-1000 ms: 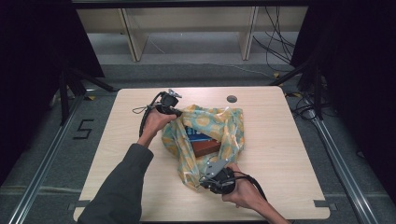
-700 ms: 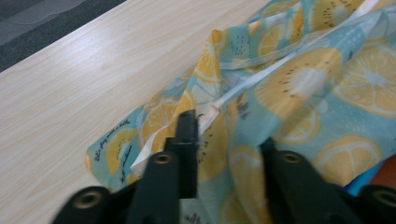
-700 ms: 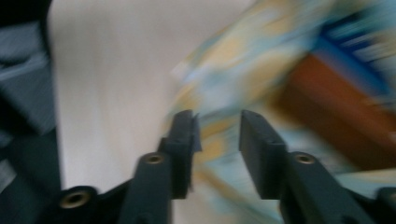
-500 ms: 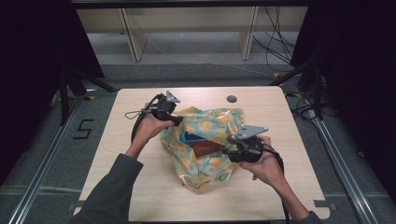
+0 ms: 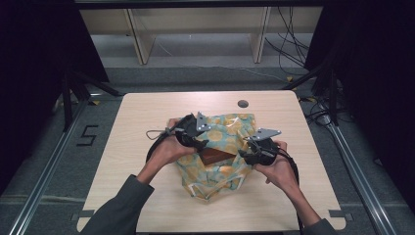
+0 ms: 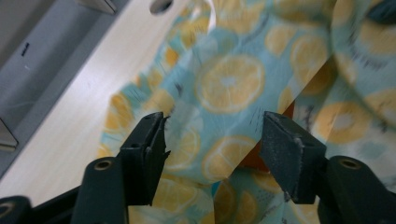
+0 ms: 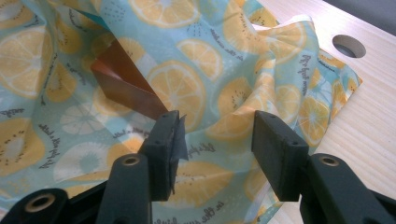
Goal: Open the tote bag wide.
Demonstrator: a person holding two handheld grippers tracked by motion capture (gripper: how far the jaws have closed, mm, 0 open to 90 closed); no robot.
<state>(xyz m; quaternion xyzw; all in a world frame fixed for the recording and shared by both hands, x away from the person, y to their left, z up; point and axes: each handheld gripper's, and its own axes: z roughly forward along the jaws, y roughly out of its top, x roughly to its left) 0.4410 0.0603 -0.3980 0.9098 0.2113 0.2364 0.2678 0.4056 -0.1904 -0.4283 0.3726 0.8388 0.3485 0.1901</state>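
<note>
Left gripper [image 5: 196, 141]: jaws open, west of box [image 5: 215, 155] | right gripper [image 5: 250, 151]: jaws open, east | cloth [image 5: 222, 174] between.

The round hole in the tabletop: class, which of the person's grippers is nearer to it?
Right, narrowly. The right gripper sits almost directly below the round hole, towards the person. The left gripper is farther off to the hole's left, over the lemon-print cloth.

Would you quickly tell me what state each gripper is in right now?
Left gripper: open, jaws apart over the lemon-print cloth, holding nothing.
Right gripper: open, jaws apart over the cloth, holding nothing.
</note>
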